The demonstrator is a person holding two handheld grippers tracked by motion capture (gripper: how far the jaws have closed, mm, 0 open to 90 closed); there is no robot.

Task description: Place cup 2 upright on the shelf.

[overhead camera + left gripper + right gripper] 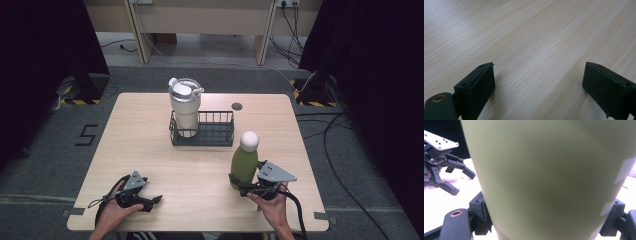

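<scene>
A green bottle (244,162) with a round white cap stands upright at the front right of the wooden table (150,150). My right gripper (240,185) is shut on its lower body. In the right gripper view the green wall of the bottle (549,175) sits tight between the two jaws of the right gripper (546,220). At the front left, my left gripper (152,201) rests low over the table, open. Its view has bare wood between the spread jaws of the left gripper (539,75). The left gripper (461,182) also appears far off in the right gripper view.
A black wire basket (215,135) stands at the middle back of the table, with a white lidded tumbler (185,107) upright in its left end. A small round grommet (237,106) lies behind the basket. Cables run across the floor on the right.
</scene>
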